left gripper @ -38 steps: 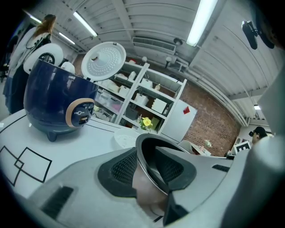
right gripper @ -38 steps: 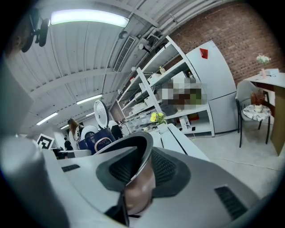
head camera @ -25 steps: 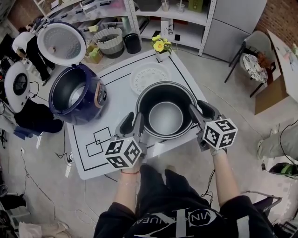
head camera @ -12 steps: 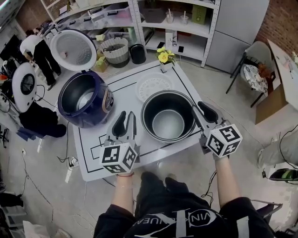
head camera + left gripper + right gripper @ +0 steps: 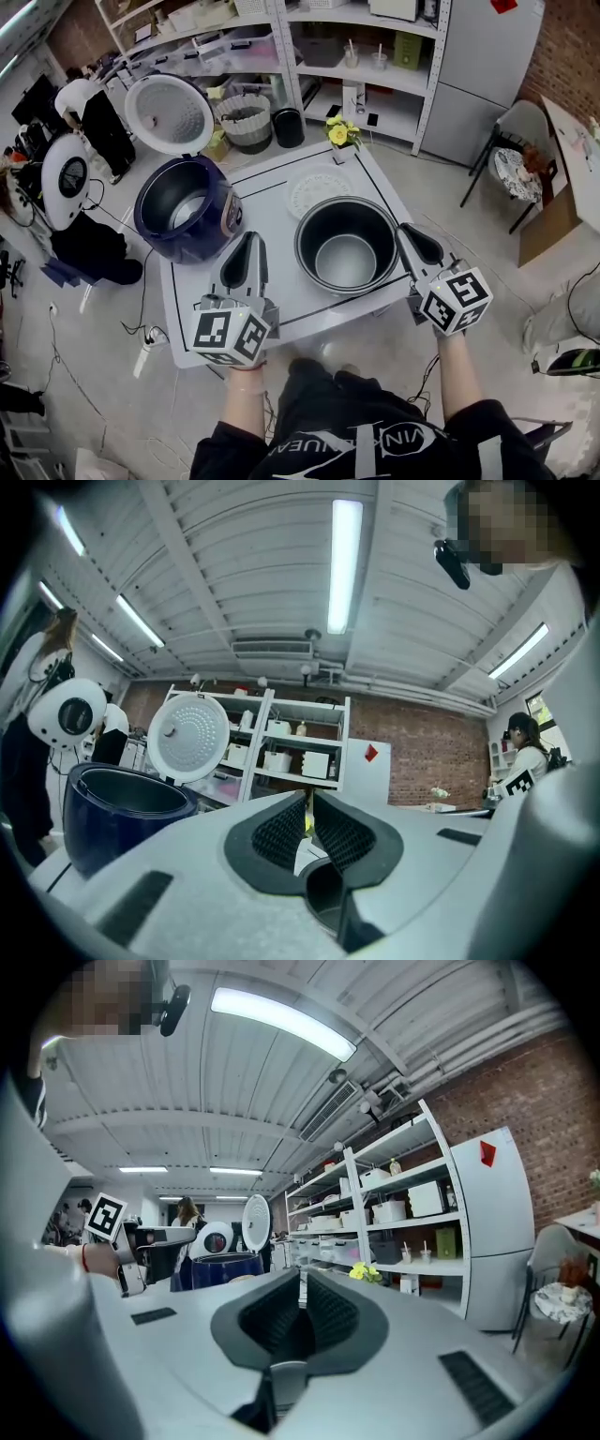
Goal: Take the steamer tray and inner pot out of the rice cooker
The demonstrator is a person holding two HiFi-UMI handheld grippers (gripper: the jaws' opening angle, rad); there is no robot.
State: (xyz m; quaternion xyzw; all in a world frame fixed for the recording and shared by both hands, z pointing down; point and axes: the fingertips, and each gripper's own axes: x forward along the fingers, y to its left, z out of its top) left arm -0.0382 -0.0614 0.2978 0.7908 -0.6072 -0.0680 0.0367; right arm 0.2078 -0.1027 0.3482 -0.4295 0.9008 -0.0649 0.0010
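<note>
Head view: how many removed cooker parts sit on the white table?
2: the dark round metal inner pot on the white table, nearest the person, and the white perforated steamer tray just beyond it, by the yellow flowers. Nothing appears hidden.

Two tools (image 5: pixel 250 238) (image 5: pixel 409 231), one rice cooker (image 5: pixel 161 236), one inner pot (image 5: pixel 324 234), one steamer tray (image 5: pixel 320 188).

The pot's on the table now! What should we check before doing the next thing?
1. Inner pot out of the rice cooker, standing on the table: ok.
2. Steamer tray out, lying on the table behind the inner pot: ok.
3. Lid of the rice cooker open: ok.
4. Left gripper, jaws just closed, nothing between them: ok.
5. Right gripper, jaws just closed, nothing between them: ok.
</note>
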